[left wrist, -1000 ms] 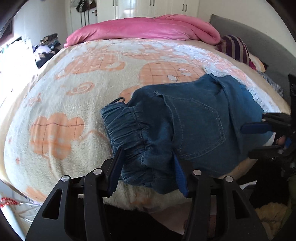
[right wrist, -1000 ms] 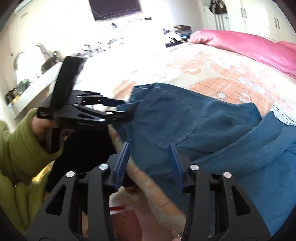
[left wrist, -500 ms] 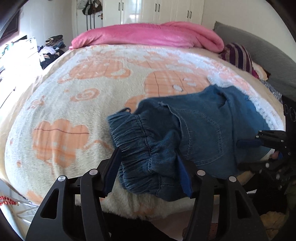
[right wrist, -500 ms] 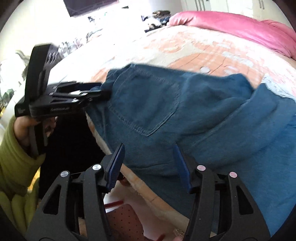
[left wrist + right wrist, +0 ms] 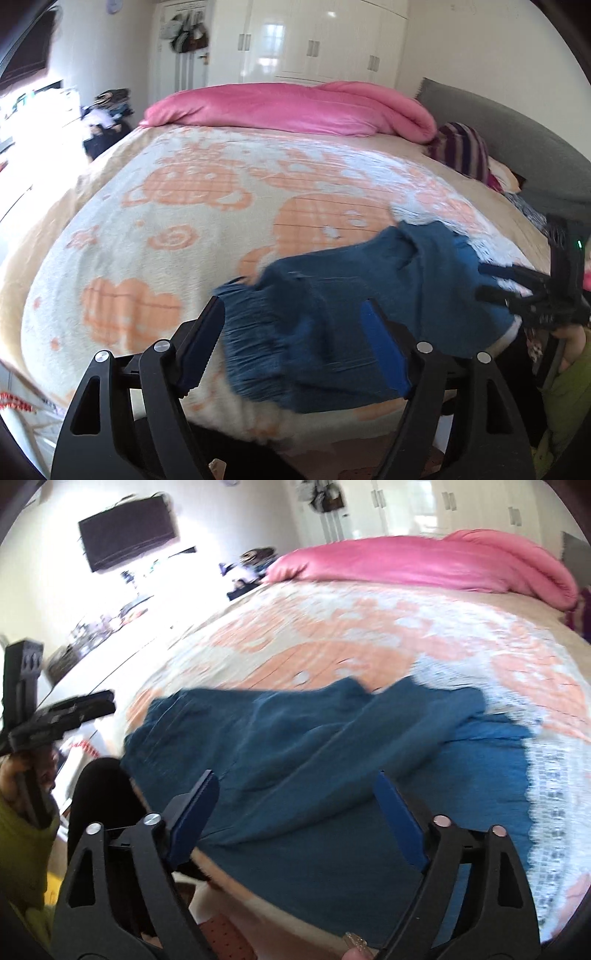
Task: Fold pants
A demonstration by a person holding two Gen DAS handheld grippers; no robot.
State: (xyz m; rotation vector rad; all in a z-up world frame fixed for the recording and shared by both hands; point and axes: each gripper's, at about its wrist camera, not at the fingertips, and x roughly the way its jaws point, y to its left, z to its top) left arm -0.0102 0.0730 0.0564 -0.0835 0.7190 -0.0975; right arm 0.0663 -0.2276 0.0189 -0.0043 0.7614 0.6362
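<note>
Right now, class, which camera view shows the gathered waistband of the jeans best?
The left wrist view: the gathered waistband lies close, ahead of the camera, its ribbed elastic visible. The right wrist view shows the jeans more widely, but that band sits at their blurred left end.

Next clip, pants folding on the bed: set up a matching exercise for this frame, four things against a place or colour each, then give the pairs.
Things:
1. pants
2. duvet
3. television
4. striped pillow

Descriptions:
A. pink, bunched along the bed's far edge
B. dark screen mounted on the wall
C. blue denim, lying near the bed's front edge
D. purple and white, beside the grey headboard

Pairs: 1-C, 2-A, 3-B, 4-D
</note>
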